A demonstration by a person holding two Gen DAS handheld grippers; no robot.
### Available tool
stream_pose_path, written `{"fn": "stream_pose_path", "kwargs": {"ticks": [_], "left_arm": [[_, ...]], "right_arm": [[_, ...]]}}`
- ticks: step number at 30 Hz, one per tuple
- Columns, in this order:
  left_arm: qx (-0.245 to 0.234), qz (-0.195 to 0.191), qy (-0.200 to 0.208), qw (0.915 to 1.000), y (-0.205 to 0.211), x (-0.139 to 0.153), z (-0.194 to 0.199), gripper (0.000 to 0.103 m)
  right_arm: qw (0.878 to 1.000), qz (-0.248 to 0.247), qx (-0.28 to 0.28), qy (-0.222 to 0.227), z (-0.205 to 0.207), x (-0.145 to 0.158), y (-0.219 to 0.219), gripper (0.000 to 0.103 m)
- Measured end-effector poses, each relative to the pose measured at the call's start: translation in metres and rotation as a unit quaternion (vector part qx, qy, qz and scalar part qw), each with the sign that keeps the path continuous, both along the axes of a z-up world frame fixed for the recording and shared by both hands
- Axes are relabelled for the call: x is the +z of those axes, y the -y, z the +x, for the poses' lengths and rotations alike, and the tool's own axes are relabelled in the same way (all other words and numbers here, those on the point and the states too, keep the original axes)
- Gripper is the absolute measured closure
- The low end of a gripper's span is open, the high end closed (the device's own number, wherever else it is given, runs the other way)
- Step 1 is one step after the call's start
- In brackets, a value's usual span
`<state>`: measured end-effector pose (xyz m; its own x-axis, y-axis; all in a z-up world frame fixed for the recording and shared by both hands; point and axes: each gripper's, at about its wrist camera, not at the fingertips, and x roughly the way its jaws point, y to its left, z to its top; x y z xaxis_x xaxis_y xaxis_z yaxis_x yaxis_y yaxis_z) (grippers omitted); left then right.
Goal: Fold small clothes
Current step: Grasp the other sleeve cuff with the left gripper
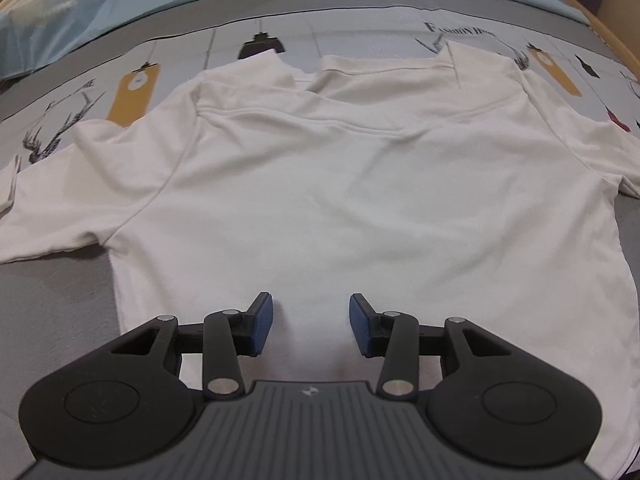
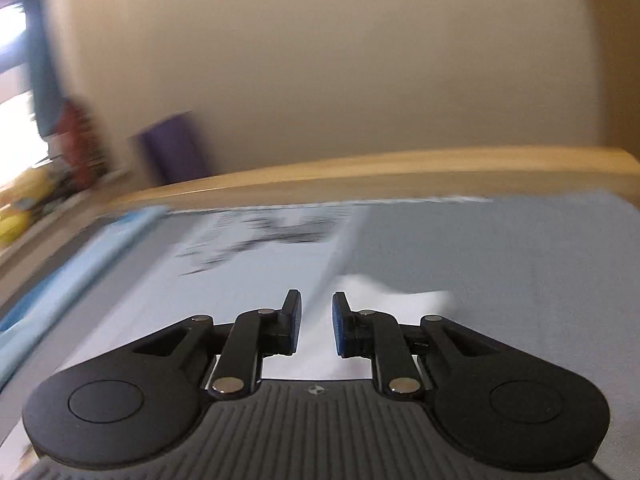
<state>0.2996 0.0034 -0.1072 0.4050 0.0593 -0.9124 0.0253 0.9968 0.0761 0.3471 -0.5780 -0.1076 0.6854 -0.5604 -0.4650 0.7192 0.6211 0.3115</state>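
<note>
White shirt (image 1: 320, 184) spread flat on the bed (image 1: 52, 300), sleeves out, ready for folding. Left claw (image 1: 311, 322) agape over the near hem; right claw (image 2: 317, 322) parted too, empty, view blurred.

We see a bed covered in a grey printed sheet (image 1: 360, 36) with deer heads, lamps and mustard tags, a pale blue quilt (image 1: 160, 0) bunched at its far side. A light wooden bed frame (image 2: 360, 176) edges it, before a plain beige wall (image 2: 320, 60). Bright daylight enters a blurred window (image 2: 12, 80).
</note>
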Motion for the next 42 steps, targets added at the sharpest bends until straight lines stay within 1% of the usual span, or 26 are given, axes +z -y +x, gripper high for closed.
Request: {"fn": "stream_pose_path", "kwargs": {"ticks": [2,4,5,7,9,10,11,12,13,14,15,17,18,19,22,23,26,27,29,32,33,34,36,37,40,42], "left_arm": [[0.005,-0.002,0.002,1.0,-0.006,0.003,-0.001,0.056],[0.01,-0.006,0.009,0.9999,-0.013,0.009,-0.002,0.056],[0.014,-0.007,0.012,0.9998,-0.018,0.011,-0.003,0.056],[0.024,-0.013,0.018,0.9995,-0.027,0.017,-0.004,0.056],[0.031,-0.018,0.023,0.9991,-0.037,0.023,-0.007,0.056],[0.034,-0.02,0.025,0.9989,-0.042,0.025,-0.009,0.056],[0.037,-0.021,0.026,0.9987,-0.047,0.027,-0.011,0.056],[0.041,-0.024,0.027,0.9985,-0.052,0.029,-0.012,0.056],[0.046,-0.028,0.029,0.9981,-0.058,0.031,-0.014,0.056],[0.052,-0.032,0.032,0.9976,-0.065,0.034,-0.016,0.056],[0.058,-0.036,0.033,0.9971,-0.071,0.036,-0.018,0.056],[0.07,-0.045,0.036,0.9959,-0.084,0.039,-0.022,0.056],[0.075,-0.048,0.037,0.9953,-0.09,0.04,-0.024,0.056],[0.08,-0.052,0.038,0.9947,-0.096,0.042,-0.026,0.056],[0.094,-0.06,0.048,0.9926,-0.113,0.048,-0.032,0.056],[0.101,-0.064,0.052,0.9914,-0.119,0.05,-0.033,0.056],[0.125,-0.074,0.068,0.987,-0.14,0.053,-0.038,0.057],[0.133,-0.075,0.072,0.9856,-0.148,0.054,-0.039,0.057],[0.148,-0.079,0.085,0.9821,-0.167,0.055,-0.04,0.06],[0.17,-0.074,0.115,0.9759,-0.201,0.056,-0.039,0.086],[0.179,-0.07,0.126,0.9733,-0.213,0.057,-0.037,0.089],[0.19,-0.065,0.136,0.9702,-0.227,0.056,-0.035,0.091],[0.212,-0.047,0.156,0.9636,-0.254,0.055,-0.03,0.091],[0.222,-0.038,0.165,0.9603,-0.267,0.054,-0.027,0.091],[0.249,-0.027,0.189,0.9494,-0.302,0.049,-0.018,0.091],[0.256,-0.012,0.204,0.9449,-0.318,0.043,-0.012,0.091]], "right_arm": [[0.996,0.006,0.091,0.004,0.012,0.006,-0.035,0.081],[0.98,0.011,0.201,0.002,0.019,0.013,-0.08,0.081],[0.967,0.023,0.254,0.0,0.021,0.015,-0.098,0.079],[0.928,0.073,0.366,-0.005,0.026,0.015,-0.135,0.076],[0.88,0.134,0.454,-0.029,0.027,0.007,-0.16,0.073],[0.866,0.138,0.478,-0.053,0.025,0.002,-0.173,0.073],[0.857,0.125,0.493,-0.09,0.024,-0.005,-0.185,0.073],[0.852,0.113,0.494,-0.13,0.025,-0.013,-0.189,0.073],[0.849,0.102,0.484,-0.187,0.026,-0.026,-0.194,0.073],[0.85,0.095,0.472,-0.213,0.024,-0.034,-0.197,0.079],[0.86,0.088,0.461,-0.201,0.017,-0.029,-0.197,0.082],[0.874,0.089,0.426,-0.216,0.014,-0.013,-0.2,0.08],[0.884,0.086,0.414,-0.199,0.005,0.003,-0.208,0.077],[0.889,0.085,0.412,-0.18,0.0,0.016,-0.211,0.076],[0.903,0.069,0.401,-0.137,-0.016,0.071,-0.244,0.076],[0.903,0.068,0.406,-0.119,-0.022,0.086,-0.258,0.073],[0.89,0.076,0.446,-0.059,-0.033,0.119,-0.299,0.069],[0.881,0.071,0.465,-0.042,-0.04,0.124,-0.313,0.065],[0.871,0.051,0.488,-0.026,-0.048,0.12,-0.339,0.064],[0.855,0.034,0.514,-0.063,-0.041,0.105,-0.375,0.064],[0.85,0.039,0.522,-0.066,-0.038,0.103,-0.383,0.065],[0.845,0.042,0.529,-0.07,-0.035,0.101,-0.389,0.067],[0.834,0.037,0.546,-0.069,-0.027,0.097,-0.4,0.083],[0.831,0.031,0.551,-0.067,-0.028,0.099,-0.404,0.086],[0.822,0.032,0.566,-0.062,-0.027,0.101,-0.412,0.089],[0.815,0.044,0.574,-0.063,-0.024,0.1,-0.414,0.089]]}}
